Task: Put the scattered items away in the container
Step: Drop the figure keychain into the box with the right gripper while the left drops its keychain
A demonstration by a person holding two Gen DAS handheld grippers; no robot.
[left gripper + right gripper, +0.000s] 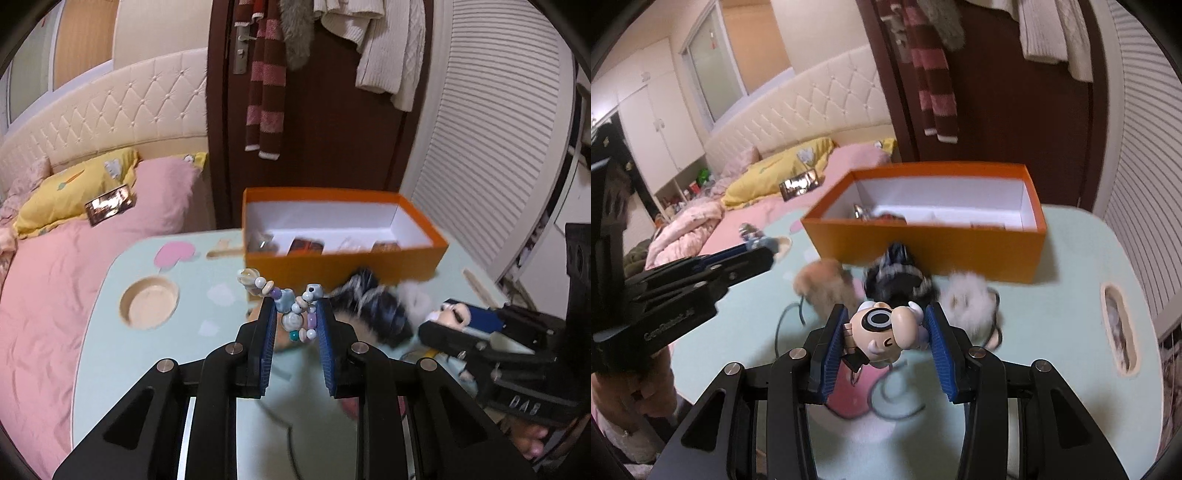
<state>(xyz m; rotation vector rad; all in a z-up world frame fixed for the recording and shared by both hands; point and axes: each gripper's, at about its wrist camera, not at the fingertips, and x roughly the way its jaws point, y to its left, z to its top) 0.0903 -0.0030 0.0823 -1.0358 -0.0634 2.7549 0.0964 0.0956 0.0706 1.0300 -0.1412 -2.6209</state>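
My left gripper (pixel 295 314) is shut on a beaded bracelet (pixel 291 306) of pale blue, purple and cream beads, held above the table in front of the orange box (pixel 343 264). My right gripper (pixel 886 328) is shut on a small cartoon figure keychain (pixel 886 330) with a big cream head. It also shows in the left wrist view (pixel 456 314). The box (pixel 923 245) is open and holds several small items. A dark blue fluffy scrunchie (pixel 373 306) lies against the box front, with a white pompom (pixel 967 299) and a tan pompom (pixel 827 284) beside it.
The pale green table (pixel 147 354) has a round recessed cup holder (pixel 149 301) at left and a slot handle (pixel 1119 328) at right. A pink bed (pixel 55 277) with a yellow pillow lies left. A dark door with hanging scarves stands behind the box.
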